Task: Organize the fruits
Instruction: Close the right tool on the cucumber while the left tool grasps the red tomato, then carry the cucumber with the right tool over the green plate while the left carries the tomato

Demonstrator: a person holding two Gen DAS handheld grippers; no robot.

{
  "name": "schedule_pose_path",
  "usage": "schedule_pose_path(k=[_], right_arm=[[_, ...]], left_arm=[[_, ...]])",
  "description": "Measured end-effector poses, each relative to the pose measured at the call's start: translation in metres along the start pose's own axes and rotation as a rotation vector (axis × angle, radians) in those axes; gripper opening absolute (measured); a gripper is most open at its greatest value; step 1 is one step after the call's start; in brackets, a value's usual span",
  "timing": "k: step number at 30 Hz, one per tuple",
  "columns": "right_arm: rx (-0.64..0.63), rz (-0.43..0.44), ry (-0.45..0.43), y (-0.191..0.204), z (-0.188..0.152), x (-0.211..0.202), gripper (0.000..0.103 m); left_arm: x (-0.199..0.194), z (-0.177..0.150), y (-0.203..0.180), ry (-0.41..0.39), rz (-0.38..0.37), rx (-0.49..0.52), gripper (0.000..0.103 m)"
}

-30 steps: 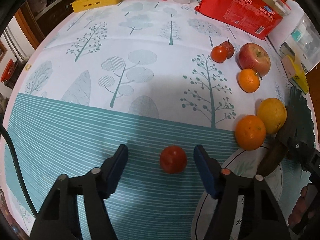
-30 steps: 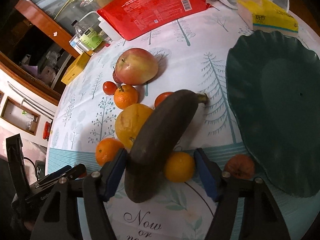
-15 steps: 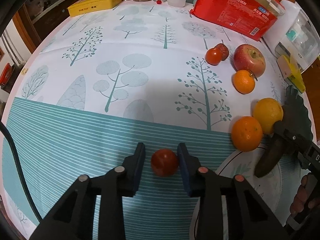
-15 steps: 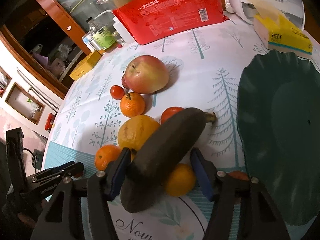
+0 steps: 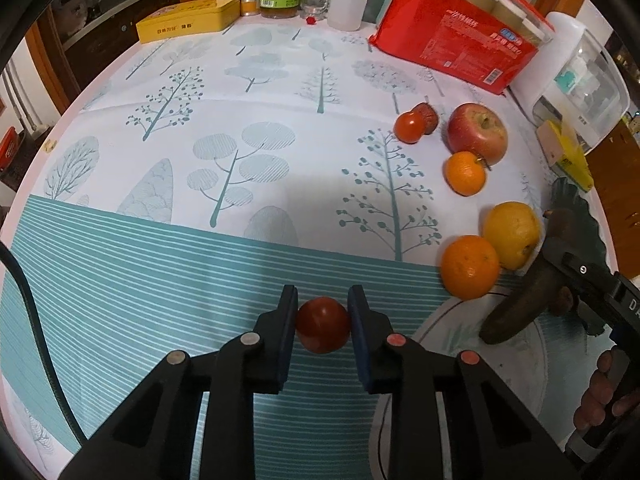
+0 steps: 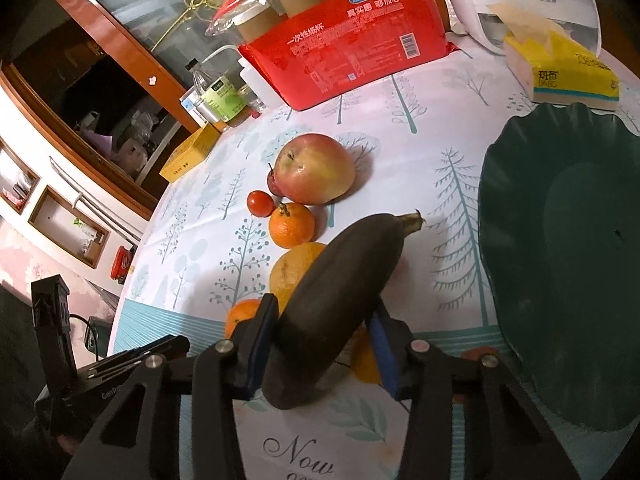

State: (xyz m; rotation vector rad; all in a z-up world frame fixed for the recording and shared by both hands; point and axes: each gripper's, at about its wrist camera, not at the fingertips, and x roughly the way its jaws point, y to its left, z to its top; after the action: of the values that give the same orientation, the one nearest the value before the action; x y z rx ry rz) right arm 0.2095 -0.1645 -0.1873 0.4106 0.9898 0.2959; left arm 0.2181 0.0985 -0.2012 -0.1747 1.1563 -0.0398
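Both fingers [image 5: 358, 320] pinch tomato [image 5: 322, 324]

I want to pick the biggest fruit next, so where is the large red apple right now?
In the left wrist view the large red apple sits at the far right of the tablecloth, between the small red tomato and the small orange tangerine, near the red package.

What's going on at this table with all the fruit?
A person is sorting fruit with a handheld claw in each hand. The left claw has shut on a small red tomato on the striped part of the tablecloth. The right claw is closing around a blackened banana. The apple, oranges and other fruit still lie on the cloth, and the dark green plate holds nothing yet.
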Motion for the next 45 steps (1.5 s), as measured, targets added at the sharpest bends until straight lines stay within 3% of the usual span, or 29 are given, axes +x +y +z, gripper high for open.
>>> schedule_pose_path(k=[12, 25, 39, 45], right_arm=[[0.021, -0.031, -0.067, 0.019, -0.015, -0.042, 0.034], [0.068, -0.056, -0.159, 0.027, -0.052, -0.109, 0.033], [0.142, -0.131, -0.236, -0.012, -0.059, -0.167, 0.033], [0.141, -0.123, -0.232, -0.035, -0.045, -0.177, 0.032]], left_arm=[[-0.052, -0.02, -0.013, -0.098, -0.071, 0.072, 0.024], [-0.104, -0.046, -0.037, -0.161, -0.147, 0.181, 0.024], [-0.117, -0.041, -0.097, -0.178, -0.247, 0.318, 0.024], [-0.117, -0.033, -0.129, -0.189, -0.251, 0.317, 0.024]])
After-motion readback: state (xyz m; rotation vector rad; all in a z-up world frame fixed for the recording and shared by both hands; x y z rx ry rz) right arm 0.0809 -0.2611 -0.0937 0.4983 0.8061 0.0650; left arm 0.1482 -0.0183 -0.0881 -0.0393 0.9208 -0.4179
